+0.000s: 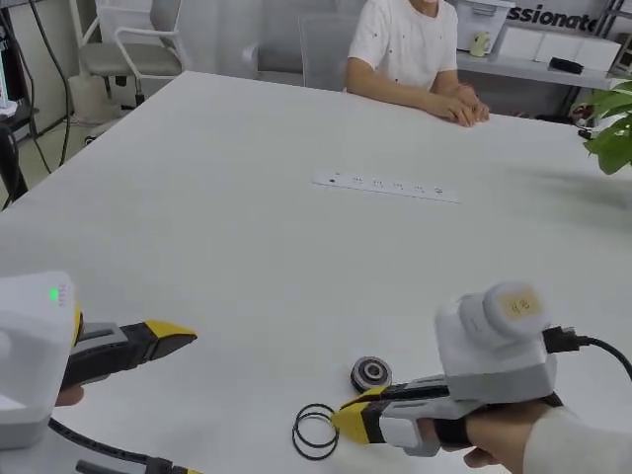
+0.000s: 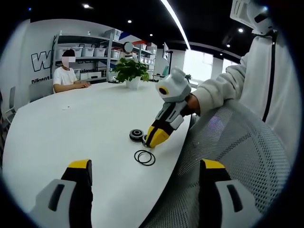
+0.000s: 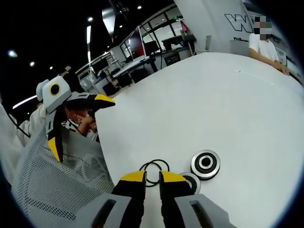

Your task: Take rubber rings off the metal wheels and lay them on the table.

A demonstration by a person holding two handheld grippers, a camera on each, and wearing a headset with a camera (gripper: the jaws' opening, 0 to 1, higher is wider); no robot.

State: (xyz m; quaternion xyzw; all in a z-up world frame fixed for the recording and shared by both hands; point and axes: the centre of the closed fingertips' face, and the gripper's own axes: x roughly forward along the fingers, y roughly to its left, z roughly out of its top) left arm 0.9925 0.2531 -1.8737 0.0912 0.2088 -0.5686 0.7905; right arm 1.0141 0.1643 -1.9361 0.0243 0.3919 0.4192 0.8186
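A black and silver metal wheel [image 1: 370, 373] [image 2: 137, 135] [image 3: 205, 164] lies flat on the white table [image 1: 247, 217]. A second wheel [image 3: 191, 182] shows partly behind my right jaw. Two thin black rubber rings [image 1: 314, 432] [image 2: 144, 157] [image 3: 153, 171] lie overlapping on the table near its front edge. My right gripper [image 1: 346, 420] [image 2: 156, 137] [image 3: 152, 183] is shut, with its yellow tips just over the rings and beside the wheels, and nothing shows between them. Off to the left, my left gripper [image 1: 173, 338] [image 2: 146, 166] [image 3: 97, 99] hangs wide open and holds nothing.
A white power strip [image 1: 385, 186] lies mid-table. A person [image 1: 415, 49] sits at the far side with hands on the table. A green plant [image 1: 612, 123] stands at the right edge. A mesh chair back [image 2: 228, 142] is close by the front edge.
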